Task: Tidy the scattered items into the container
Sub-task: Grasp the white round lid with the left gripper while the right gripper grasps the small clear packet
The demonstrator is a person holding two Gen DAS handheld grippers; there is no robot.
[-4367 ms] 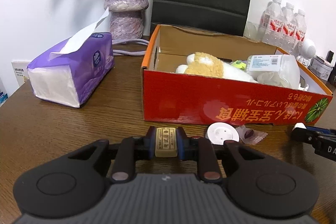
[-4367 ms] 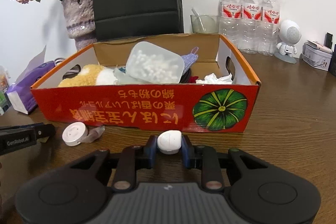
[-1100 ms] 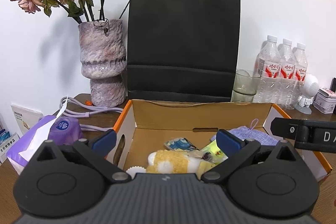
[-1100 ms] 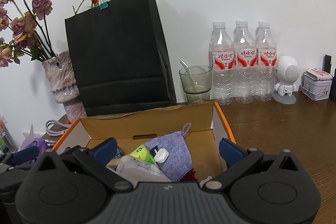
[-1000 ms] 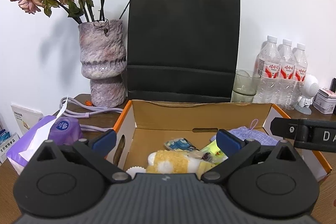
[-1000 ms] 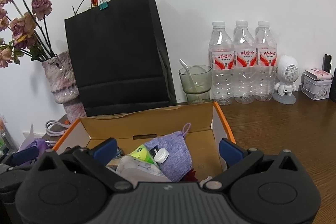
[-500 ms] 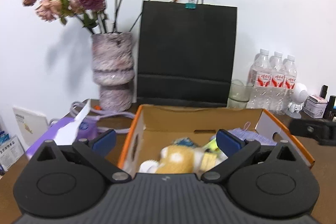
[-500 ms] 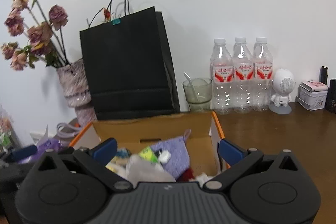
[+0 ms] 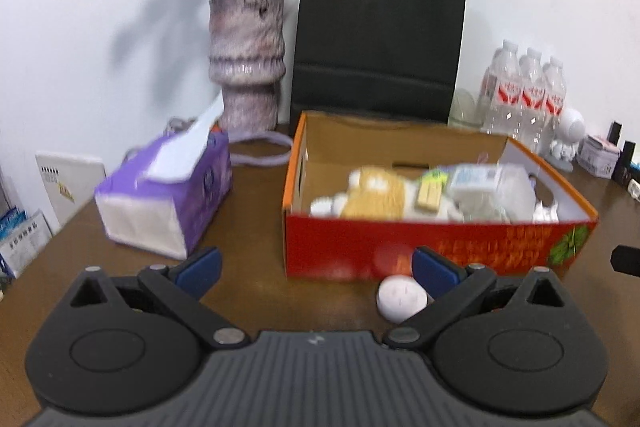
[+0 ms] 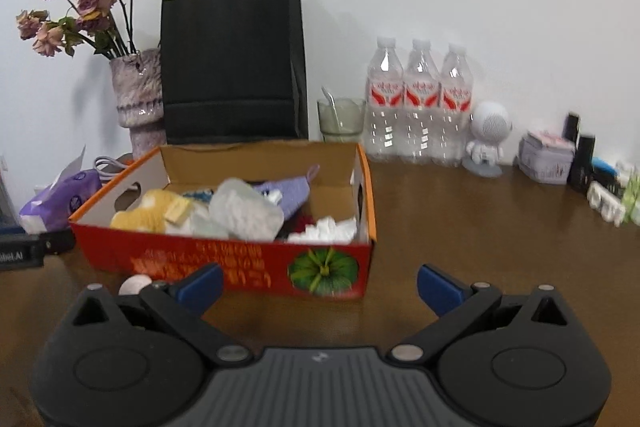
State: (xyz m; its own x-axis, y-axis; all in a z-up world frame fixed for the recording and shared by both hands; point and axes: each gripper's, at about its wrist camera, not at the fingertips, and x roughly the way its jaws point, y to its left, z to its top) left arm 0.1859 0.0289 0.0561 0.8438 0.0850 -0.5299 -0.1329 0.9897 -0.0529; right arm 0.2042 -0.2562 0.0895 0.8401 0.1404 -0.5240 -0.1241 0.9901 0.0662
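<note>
A red and orange cardboard box [image 9: 436, 247] [image 10: 224, 259] stands on the brown table, holding a yellow plush toy [image 9: 372, 195] [image 10: 148, 213], a clear plastic container [image 9: 486, 189] [image 10: 244, 209], a purple knit piece [image 10: 288, 191] and white tissue [image 10: 324, 229]. A small tan block [image 9: 428, 197] lies on the plush. A white round disc [image 9: 402, 301] [image 10: 135, 283] rests on the table just in front of the box. My left gripper [image 9: 316, 267] is open and empty, low in front of the box's left half. My right gripper [image 10: 318, 283] is open and empty before the box's right corner.
A purple tissue pack [image 9: 168, 195] lies left of the box. Behind stand a vase of dried roses [image 9: 246, 63], a black paper bag [image 9: 380, 39], a glass [image 10: 340, 115], three water bottles [image 10: 418, 103], a white figurine [image 10: 486, 137] and small tins [image 10: 546, 155].
Both grippers have pulled back and down from above the box to table height in front of it. Earlier each was shut on a small item; both items now lie in the box.
</note>
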